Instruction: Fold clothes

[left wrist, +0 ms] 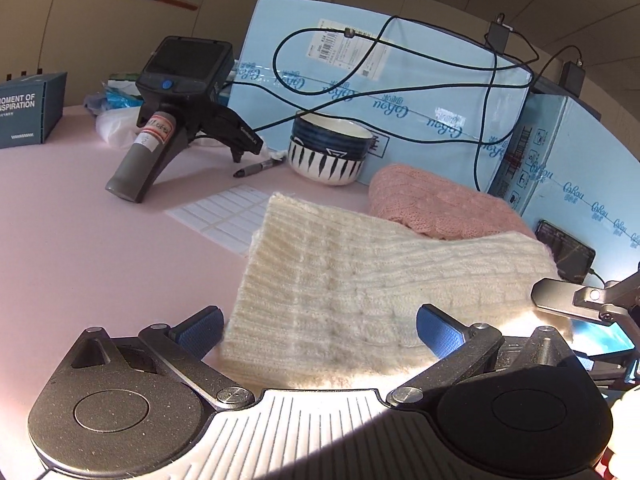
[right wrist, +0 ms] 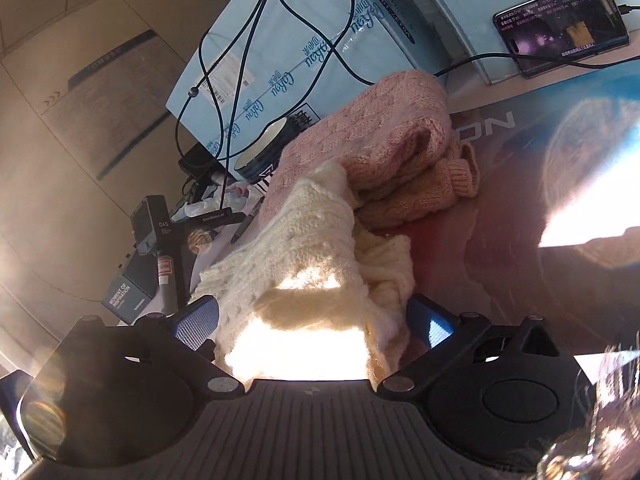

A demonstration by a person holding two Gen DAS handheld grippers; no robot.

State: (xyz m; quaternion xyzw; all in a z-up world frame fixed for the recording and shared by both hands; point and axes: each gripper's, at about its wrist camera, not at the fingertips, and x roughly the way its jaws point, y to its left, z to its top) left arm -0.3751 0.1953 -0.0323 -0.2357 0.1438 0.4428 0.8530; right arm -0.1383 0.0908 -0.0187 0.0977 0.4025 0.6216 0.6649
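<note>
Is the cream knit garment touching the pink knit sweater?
Touching. In the right wrist view the cream ribbed knit garment lies directly against the pink cable-knit sweater, overlapping its edge with no gap.

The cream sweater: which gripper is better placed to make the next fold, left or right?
Probably the left. The left gripper is open around a flat, smooth edge of the cream sweater, easy to pinch and carry over. The right gripper, also open, faces a bunched, crumpled part beside the pink sweater.

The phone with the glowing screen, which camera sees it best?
The right wrist view. There the phone leans against the blue box with its whole lit screen showing. In the left wrist view the phone is a dark sliver at the edge.
</note>
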